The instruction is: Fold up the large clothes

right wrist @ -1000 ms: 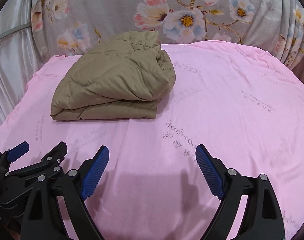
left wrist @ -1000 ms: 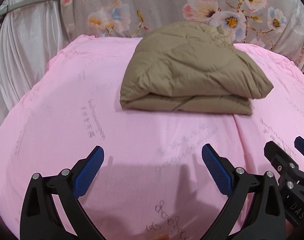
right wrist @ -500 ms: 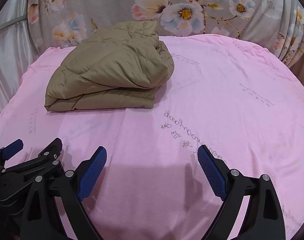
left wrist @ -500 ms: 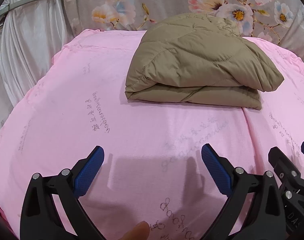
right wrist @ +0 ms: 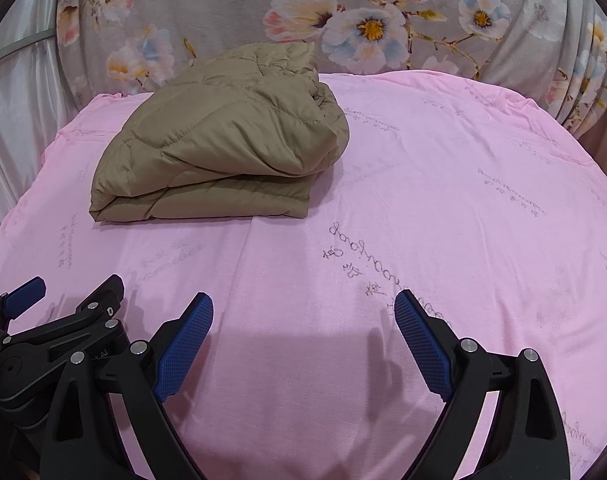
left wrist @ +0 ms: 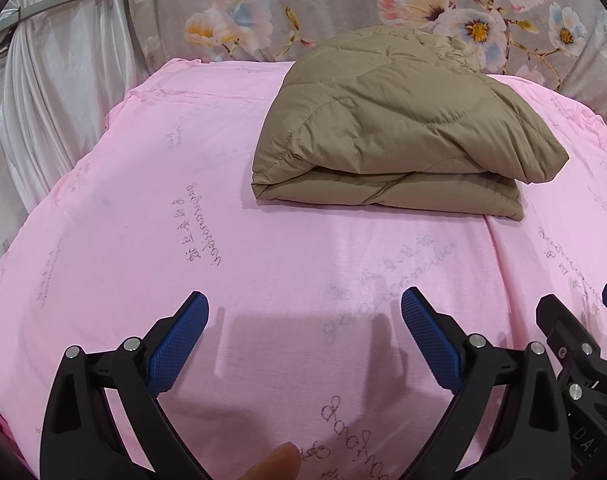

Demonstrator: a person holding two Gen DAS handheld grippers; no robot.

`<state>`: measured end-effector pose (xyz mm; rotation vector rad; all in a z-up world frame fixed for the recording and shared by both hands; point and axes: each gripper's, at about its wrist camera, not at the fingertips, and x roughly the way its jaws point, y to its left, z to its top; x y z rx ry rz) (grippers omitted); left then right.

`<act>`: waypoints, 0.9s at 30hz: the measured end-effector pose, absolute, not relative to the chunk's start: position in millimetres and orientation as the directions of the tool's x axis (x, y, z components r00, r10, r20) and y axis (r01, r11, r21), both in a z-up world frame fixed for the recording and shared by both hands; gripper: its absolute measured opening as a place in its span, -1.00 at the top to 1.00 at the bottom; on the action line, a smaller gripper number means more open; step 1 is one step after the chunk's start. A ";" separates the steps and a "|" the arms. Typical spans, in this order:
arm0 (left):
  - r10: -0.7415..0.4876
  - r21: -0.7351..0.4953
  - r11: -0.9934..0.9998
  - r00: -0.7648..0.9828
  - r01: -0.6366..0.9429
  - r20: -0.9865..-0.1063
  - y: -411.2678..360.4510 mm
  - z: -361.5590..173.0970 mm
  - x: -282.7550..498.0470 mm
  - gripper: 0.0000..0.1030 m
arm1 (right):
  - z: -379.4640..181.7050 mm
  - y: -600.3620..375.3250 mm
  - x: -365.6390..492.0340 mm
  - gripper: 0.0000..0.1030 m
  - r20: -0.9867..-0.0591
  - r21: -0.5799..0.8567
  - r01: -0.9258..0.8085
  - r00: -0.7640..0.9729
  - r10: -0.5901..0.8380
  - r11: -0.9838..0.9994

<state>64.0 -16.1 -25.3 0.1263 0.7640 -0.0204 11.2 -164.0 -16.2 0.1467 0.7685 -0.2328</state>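
Note:
A tan quilted jacket [left wrist: 387, 128] lies folded into a thick bundle on the pink sheet [left wrist: 263, 264], toward the far side of the bed. In the right wrist view the same jacket [right wrist: 223, 140] sits far left of centre. My left gripper [left wrist: 305, 312] hovers open over bare sheet, well short of the jacket, with nothing between its blue pads. My right gripper [right wrist: 303, 312] is open too, empty, over the sheet nearer me. Each gripper shows at the edge of the other's view: the right gripper [left wrist: 583, 344], the left gripper [right wrist: 55, 320].
A grey floral fabric [right wrist: 343, 16] hangs behind the bed. White drapes [left wrist: 59, 92] stand at the left. The pink sheet [right wrist: 463, 200] stretches bare to the right of the jacket. A fingertip [left wrist: 279, 462] shows at the bottom of the left wrist view.
Both grippers have drawn back and risen a little from the jacket, so more of the sheet shows. The jacket has not moved. Both stay open.

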 end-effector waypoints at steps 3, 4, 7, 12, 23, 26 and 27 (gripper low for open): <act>0.028 0.106 0.992 0.722 0.063 -0.691 -16.2 -25.4 64.1 -0.83 | -16.3 -163.6 11.1 -0.74 -0.703 0.044 0.262 0.694 -0.156 0.964; 0.029 0.107 0.992 0.722 0.063 -0.691 -16.1 -25.5 64.0 -0.83 | -16.3 -163.6 11.0 -0.74 -0.703 0.043 0.262 0.694 -0.157 0.964; 0.028 0.107 0.992 0.722 0.064 -0.691 -15.8 -25.5 64.2 -0.83 | -16.6 -162.9 11.1 -0.74 -0.703 0.041 0.263 0.693 -0.159 0.964; 0.028 0.107 0.992 0.722 0.064 -0.691 -15.7 -25.6 64.1 -0.82 | -16.5 -163.2 10.8 -0.74 -0.703 0.040 0.263 0.693 -0.160 0.964; 0.028 0.108 0.992 0.723 0.064 -0.690 -15.7 -25.7 63.9 -0.81 | -16.1 -163.6 11.0 -0.74 -0.703 0.040 0.261 0.693 -0.158 0.964; 0.028 0.108 0.992 0.723 0.064 -0.691 -15.4 -25.6 64.1 -0.81 | -16.0 -163.7 11.1 -0.74 -0.703 0.040 0.261 0.693 -0.159 0.964; 0.029 0.108 0.992 0.723 0.064 -0.691 -15.6 -25.7 63.9 -0.81 | -16.0 -163.7 11.1 -0.74 -0.704 0.040 0.261 0.693 -0.159 0.964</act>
